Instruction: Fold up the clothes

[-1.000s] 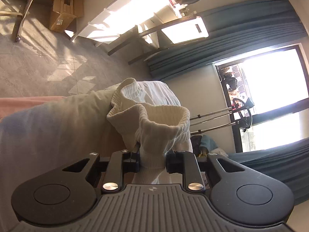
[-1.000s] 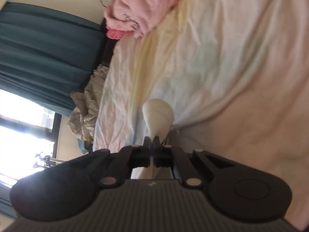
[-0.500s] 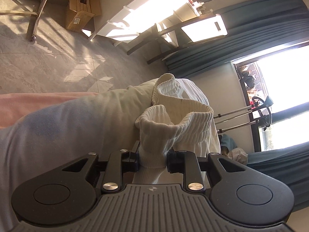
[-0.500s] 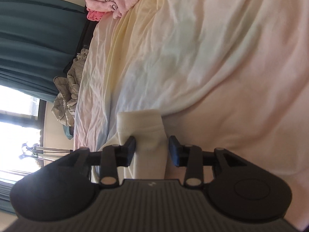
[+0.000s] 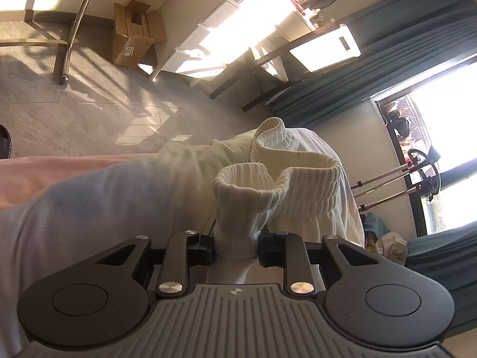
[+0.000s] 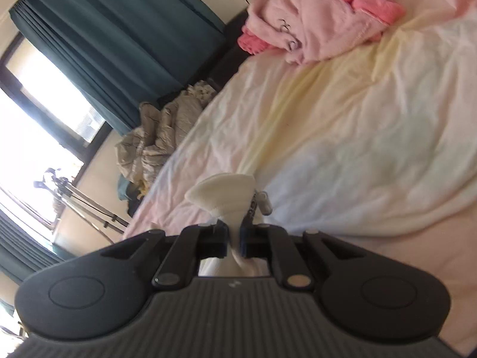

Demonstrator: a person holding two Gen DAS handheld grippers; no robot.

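White ribbed socks [image 5: 277, 191] stick out past my left gripper [image 5: 235, 243], which is shut on their bunched cuff end; two open cuffs fan out beyond the fingers. In the right wrist view my right gripper [image 6: 234, 238] is shut on the other end of a white sock [image 6: 223, 191], whose rounded toe flares out ahead of the fingers. Both ends hang just above the pastel bedsheet [image 6: 357, 137]. The stretch of sock between the two grippers is hidden.
A pile of pink clothes [image 6: 313, 24] lies at the far end of the bed. Crumpled beige bedding [image 6: 167, 131] sits on the floor by teal curtains [image 6: 125, 38]. A cardboard box [image 5: 134, 35], a white drawer unit [image 5: 208, 38] and a tripod [image 5: 396, 185] stand around the grey floor.
My right gripper, open around the sock half a second ago, has shut on it again and tilted toward the bed's far end. The left gripper kept its hold and swung slightly.
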